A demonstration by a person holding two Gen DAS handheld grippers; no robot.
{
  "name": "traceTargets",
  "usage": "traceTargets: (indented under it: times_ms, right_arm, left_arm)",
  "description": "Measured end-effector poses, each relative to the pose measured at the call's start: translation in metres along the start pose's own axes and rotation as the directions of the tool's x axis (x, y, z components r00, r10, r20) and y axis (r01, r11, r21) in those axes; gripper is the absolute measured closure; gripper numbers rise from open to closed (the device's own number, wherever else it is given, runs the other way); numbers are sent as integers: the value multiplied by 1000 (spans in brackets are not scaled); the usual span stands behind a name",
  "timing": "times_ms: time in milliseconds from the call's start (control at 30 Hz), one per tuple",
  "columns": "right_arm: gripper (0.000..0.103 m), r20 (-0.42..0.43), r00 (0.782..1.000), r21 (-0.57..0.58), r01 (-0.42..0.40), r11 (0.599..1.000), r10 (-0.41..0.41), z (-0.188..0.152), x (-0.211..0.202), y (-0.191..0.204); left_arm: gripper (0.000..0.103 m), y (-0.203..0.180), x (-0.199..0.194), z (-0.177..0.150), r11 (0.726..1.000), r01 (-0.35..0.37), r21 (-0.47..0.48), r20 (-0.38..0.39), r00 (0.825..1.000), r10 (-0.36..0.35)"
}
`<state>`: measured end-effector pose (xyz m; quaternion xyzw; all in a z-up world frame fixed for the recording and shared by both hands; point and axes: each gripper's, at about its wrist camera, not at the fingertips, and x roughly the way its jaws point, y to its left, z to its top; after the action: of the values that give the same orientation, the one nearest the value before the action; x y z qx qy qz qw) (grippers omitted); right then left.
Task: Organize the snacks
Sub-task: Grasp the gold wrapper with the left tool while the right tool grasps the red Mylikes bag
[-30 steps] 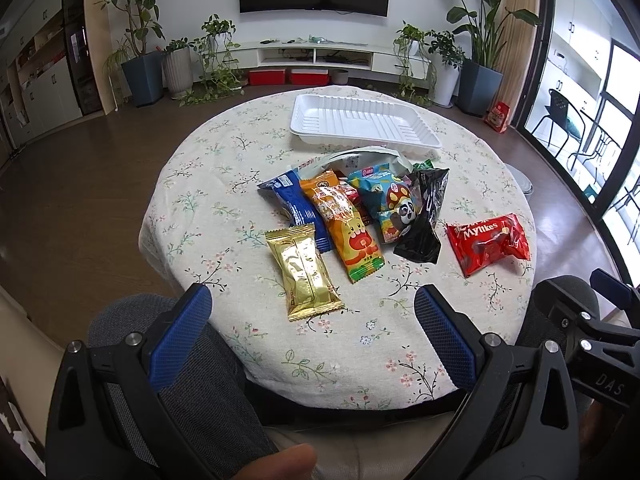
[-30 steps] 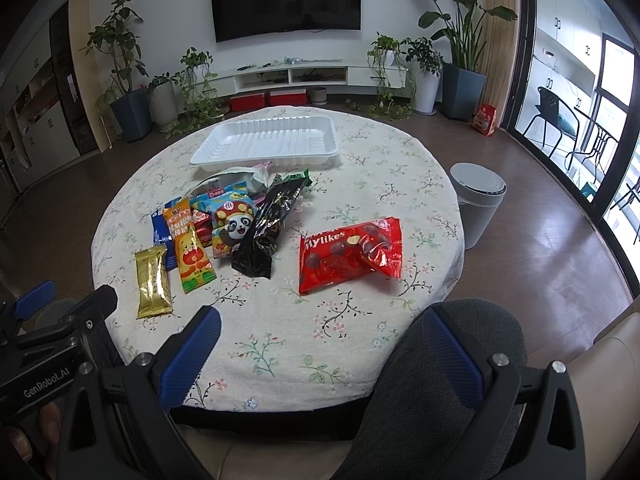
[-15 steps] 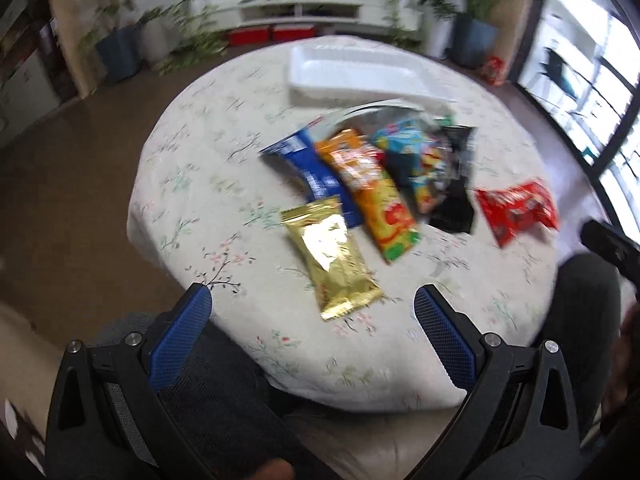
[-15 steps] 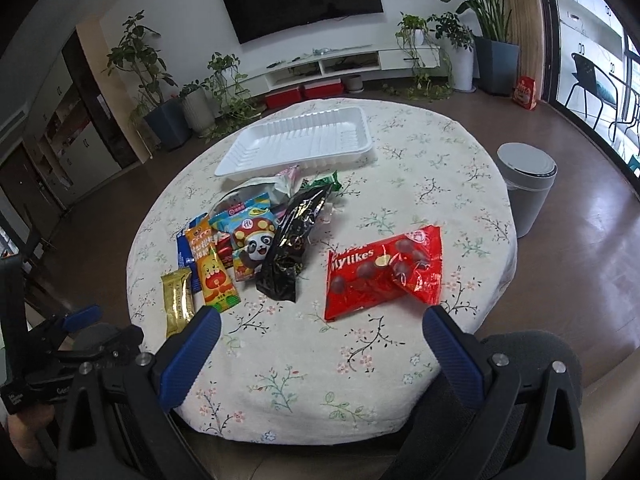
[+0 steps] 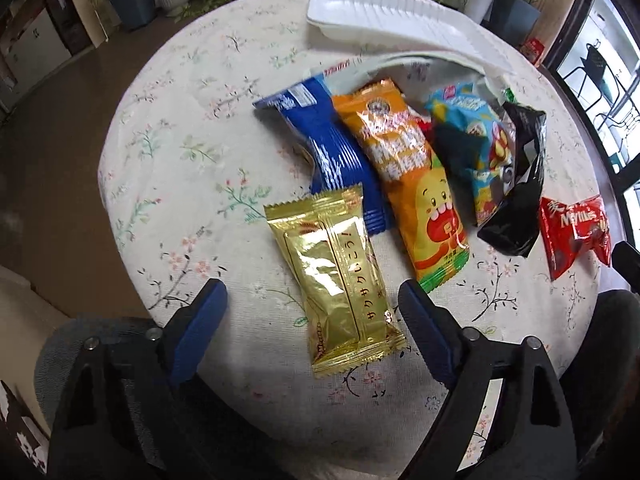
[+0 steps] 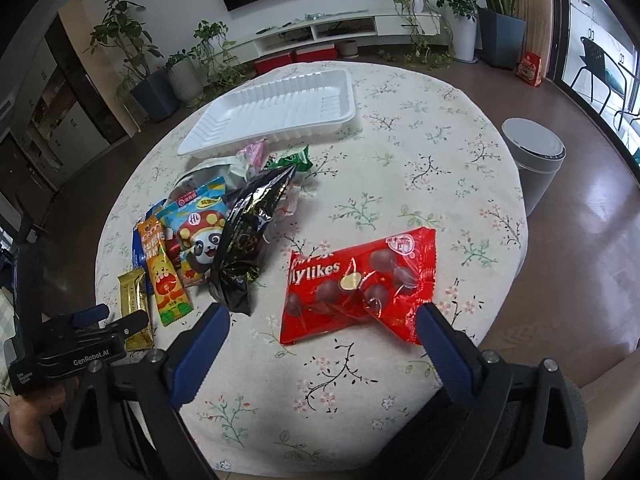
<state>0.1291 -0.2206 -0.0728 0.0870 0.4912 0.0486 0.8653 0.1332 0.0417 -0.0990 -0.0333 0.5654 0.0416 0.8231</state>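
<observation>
The gold pack lies flat on the counter, nearest of the row, its long axis running away from us and leaning a little to the left at the far end. We have the left gripper over its near half: one of the fingers stands clear to the pack's left, the other just beside its right edge, so the pack's width sits across the gap. The fingers are closing but do not yet press the wrapper.

The red pack lies well apart to the right, long axis crosswise. Our right gripper straddles its near edge, fingers closing, not gripping as far as we can tell.

Each hand is nearer its own pack. The blue pack, orange pack and black pack lie beyond; the empty white tray sits at the far side, where we judge the packs should go.
</observation>
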Motion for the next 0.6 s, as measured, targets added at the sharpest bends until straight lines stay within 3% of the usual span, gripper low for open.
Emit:
traceTargets:
  times_ms: [67,133,300,600]
  right_arm:
    - [8,5,1000,0,16,1000,-16,-2,0,-1]
    - [8,12,999,-2,34,999,-34,-4,-1,-2]
    - [11,0,999,61,44,997,-44,-3,-1,-13]
    - [12,-44,999,211,29,977,-20,-1,12,-18]
  left_arm:
    - [19,3,7,2,1000,-4,-15,-10,1000,4]
    - [37,10,11,4,1000,-5,-30,-11,1000,5]
    - [69,21,11,11,998,6,-56,22,1000,-5]
    - [74,41,13,12,991,120,-59,46,992,-117]
